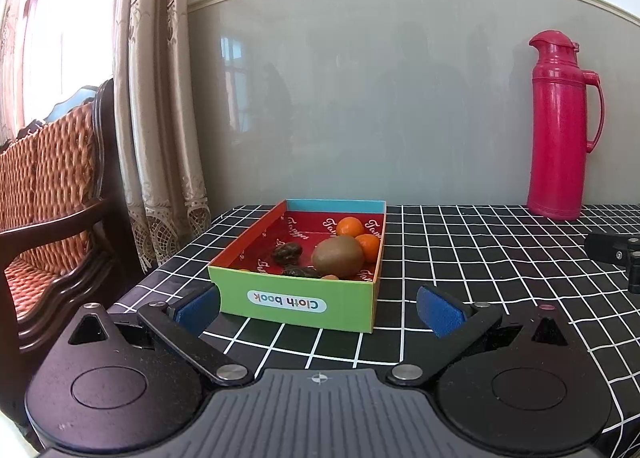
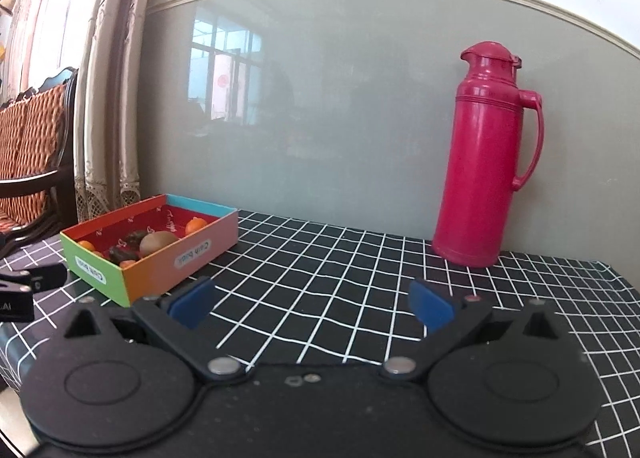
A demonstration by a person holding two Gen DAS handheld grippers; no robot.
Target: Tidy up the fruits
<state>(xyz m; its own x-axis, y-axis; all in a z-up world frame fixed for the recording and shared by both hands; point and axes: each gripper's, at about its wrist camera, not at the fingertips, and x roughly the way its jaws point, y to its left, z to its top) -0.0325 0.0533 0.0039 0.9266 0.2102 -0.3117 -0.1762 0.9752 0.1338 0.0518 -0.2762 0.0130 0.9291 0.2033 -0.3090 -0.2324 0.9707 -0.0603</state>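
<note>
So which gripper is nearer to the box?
Left. The left gripper sits right in front of the box, open. The right gripper is further off, with the box on its left.
</note>
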